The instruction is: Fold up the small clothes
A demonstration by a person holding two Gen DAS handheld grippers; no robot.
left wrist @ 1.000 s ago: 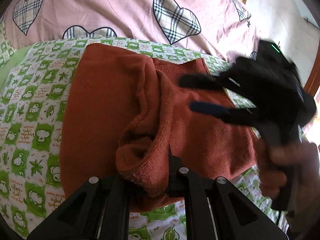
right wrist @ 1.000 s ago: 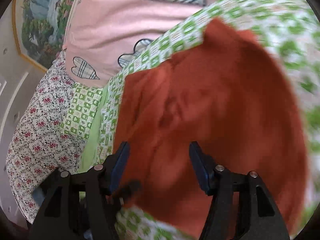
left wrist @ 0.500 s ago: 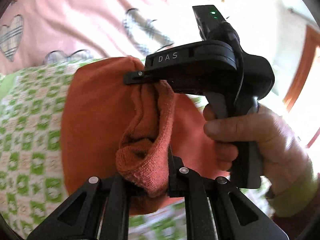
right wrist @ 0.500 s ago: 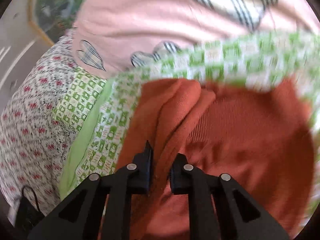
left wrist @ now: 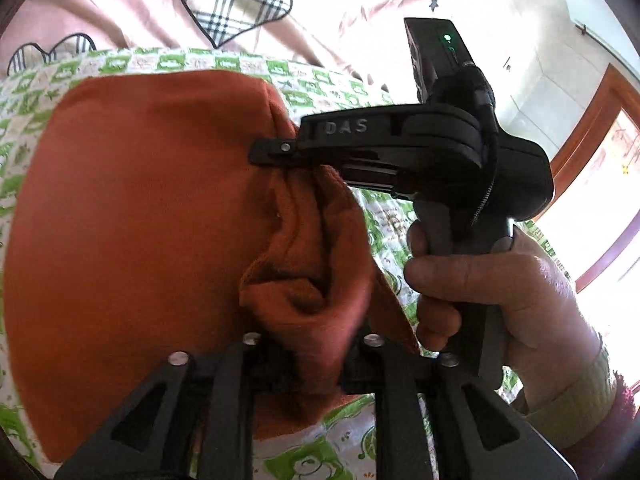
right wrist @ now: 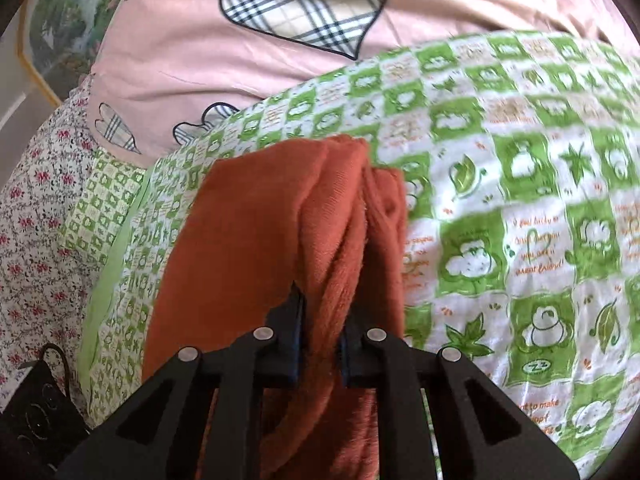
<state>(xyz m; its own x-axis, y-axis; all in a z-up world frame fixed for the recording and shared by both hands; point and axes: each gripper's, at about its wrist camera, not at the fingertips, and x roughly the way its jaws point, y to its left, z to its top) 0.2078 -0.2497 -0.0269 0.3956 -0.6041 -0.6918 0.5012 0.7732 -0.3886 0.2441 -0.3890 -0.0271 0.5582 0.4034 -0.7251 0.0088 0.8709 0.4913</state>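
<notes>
Both scenes are viewed from close above, angled downward along each gripper's fingers. The rust-orange garment on the green-checked bedsheet is shared by both views; the right gripper is seen sideways from the left wrist.

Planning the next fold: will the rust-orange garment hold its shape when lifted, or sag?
Likely sag: the rust-orange garment bunches in soft folds where the right gripper pinches it. Probably light. Its fuzzy knit should resist slipping, though the left gripper is opening.

Showing matte black angular fingers with silver screws, blue pads inside; right gripper bearing raised "DAS" lettering, a glowing green light, a coiled cable; wearing a pale yellow-green ribbed cuff
</notes>
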